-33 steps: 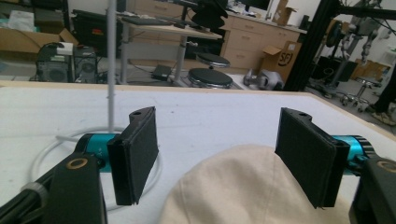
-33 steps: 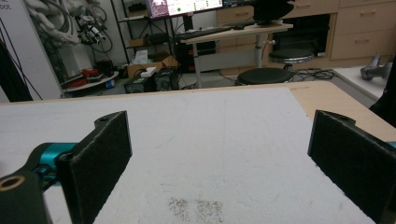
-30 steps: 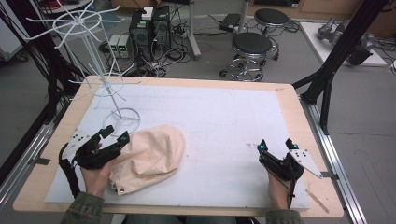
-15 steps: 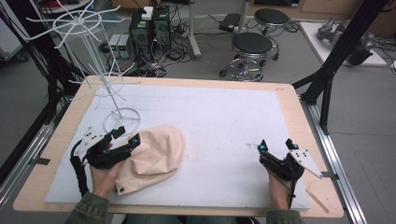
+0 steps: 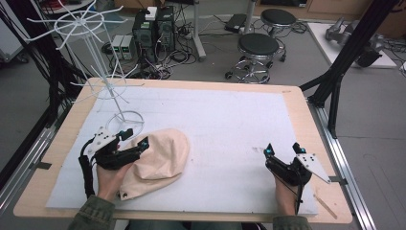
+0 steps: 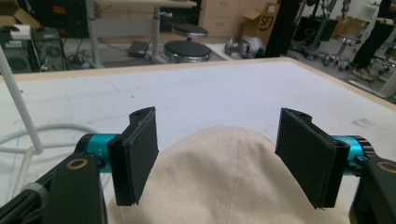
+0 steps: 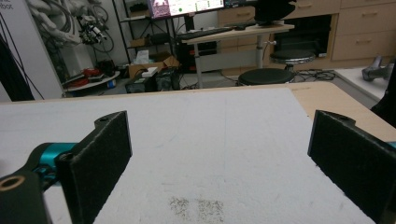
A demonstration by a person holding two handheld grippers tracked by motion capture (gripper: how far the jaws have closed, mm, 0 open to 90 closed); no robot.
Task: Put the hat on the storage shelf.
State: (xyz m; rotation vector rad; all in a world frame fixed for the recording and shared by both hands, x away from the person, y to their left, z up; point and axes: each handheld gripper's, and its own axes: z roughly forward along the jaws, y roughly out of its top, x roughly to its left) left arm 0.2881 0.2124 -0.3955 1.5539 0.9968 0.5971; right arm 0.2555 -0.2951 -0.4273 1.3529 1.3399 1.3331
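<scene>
A beige cloth cap (image 5: 160, 158) lies on the white mat at the front left of the table. My left gripper (image 5: 135, 138) reaches over the cap's left edge, pointing right, jaws wide apart. In the left gripper view the cap's crown (image 6: 224, 182) bulges up between and below the two black pads (image 6: 137, 158), which do not press on it, so my left gripper (image 6: 217, 128) is open. At the front right my right gripper (image 5: 282, 148) rests on the mat. It stands open, and in the right gripper view only bare mat lies beyond the jaws of my right gripper (image 7: 219, 140).
A white wire rack (image 5: 103, 81) with thin arms stands at the back left, its ring base (image 5: 125, 120) just behind my left gripper. The white mat (image 5: 230, 124) covers most of the wooden table (image 5: 311, 124). Stools and computer cases stand on the floor beyond.
My left gripper has slid to the right, from beside the cap to over its left edge, jaws still wide. The right gripper has kept still.
</scene>
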